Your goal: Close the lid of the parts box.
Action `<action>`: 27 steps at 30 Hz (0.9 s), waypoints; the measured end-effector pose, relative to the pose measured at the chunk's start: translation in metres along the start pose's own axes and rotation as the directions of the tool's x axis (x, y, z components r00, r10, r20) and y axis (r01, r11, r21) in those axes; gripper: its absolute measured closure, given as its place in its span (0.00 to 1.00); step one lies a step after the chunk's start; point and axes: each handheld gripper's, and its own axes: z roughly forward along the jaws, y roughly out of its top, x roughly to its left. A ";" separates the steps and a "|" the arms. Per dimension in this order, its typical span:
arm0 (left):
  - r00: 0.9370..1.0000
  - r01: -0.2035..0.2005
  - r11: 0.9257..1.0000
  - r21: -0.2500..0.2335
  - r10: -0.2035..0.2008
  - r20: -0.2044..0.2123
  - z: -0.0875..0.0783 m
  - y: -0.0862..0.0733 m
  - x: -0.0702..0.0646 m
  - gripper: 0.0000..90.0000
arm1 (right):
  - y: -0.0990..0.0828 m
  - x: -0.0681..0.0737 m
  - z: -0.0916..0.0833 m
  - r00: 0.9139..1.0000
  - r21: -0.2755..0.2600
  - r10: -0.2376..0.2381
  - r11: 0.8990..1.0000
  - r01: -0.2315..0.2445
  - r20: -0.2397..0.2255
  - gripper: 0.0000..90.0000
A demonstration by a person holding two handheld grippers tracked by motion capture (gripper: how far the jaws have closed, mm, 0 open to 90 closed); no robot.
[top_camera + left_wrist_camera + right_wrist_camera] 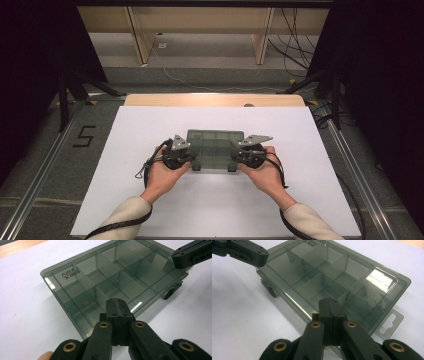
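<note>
Box (pixel 215 148): smoky clear plastic, lid closed, divided into compartments, lettering on lid; lies flat on the sheet (pixel 150 125), between the two grippers' fingertips. Latches (pixel 172 291) on its near edge, hang tab (pixel 390 323) at one end.
Left gripper (pixel 117 305): jaws clenched together, nothing between them, tips over the box's left end.
Right gripper (pixel 330 305): jaws pressed together, nothing gripped, tips over the box's right end.
Sheet: white, covering the table (pixel 215 99).
</note>
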 end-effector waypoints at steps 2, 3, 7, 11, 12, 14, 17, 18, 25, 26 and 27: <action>1.000 0.005 1.000 0.000 -0.005 0.000 0.000 0.000 0.000 1.00 | 0.000 0.000 0.000 1.000 0.000 0.000 1.000 0.000 0.000 1.00; 1.000 0.005 1.000 0.000 -0.005 0.000 0.000 0.000 0.000 1.00 | 0.000 0.000 0.000 1.000 0.000 0.000 1.000 0.000 0.000 1.00; 1.000 0.006 1.000 -0.001 -0.006 0.000 0.000 0.000 0.000 1.00 | 0.000 0.000 0.000 1.000 0.000 0.000 1.000 0.000 -0.001 1.00; 1.000 0.003 1.000 -0.001 -0.003 -0.006 0.001 -0.001 0.000 1.00 | 0.000 0.000 0.000 1.000 0.001 -0.001 1.000 0.001 0.000 1.00; 1.000 0.001 1.000 0.004 -0.001 -0.001 0.001 -0.001 0.001 1.00 | -0.001 0.000 0.001 1.000 0.004 -0.003 1.000 0.003 0.000 1.00; 1.000 0.008 1.000 0.001 -0.008 0.000 0.002 -0.002 0.001 1.00 | -0.001 0.001 0.001 1.000 0.011 0.014 1.000 -0.014 -0.002 1.00; 1.000 0.007 1.000 0.003 -0.007 -0.006 0.002 -0.002 0.000 1.00 | -0.001 0.001 0.001 1.000 0.015 0.016 1.000 -0.016 -0.005 1.00; 1.000 0.007 1.000 0.003 -0.007 -0.006 0.002 -0.002 0.000 1.00 | -0.001 0.000 0.001 1.000 0.013 0.008 1.000 -0.008 -0.001 1.00; 1.000 0.003 1.000 0.008 -0.003 0.000 0.004 -0.003 0.000 1.00 | -0.002 0.000 0.002 1.000 0.018 -0.001 1.000 0.001 -0.003 1.00; 1.000 -0.002 1.000 0.011 0.002 -0.005 0.004 -0.003 -0.001 1.00 | -0.002 0.002 0.002 1.000 0.016 0.020 1.000 -0.019 -0.006 1.00; 1.000 0.001 1.000 0.013 -0.001 0.000 0.004 -0.003 -0.001 1.00 | -0.002 0.001 0.002 1.000 0.025 0.014 1.000 -0.014 -0.011 1.00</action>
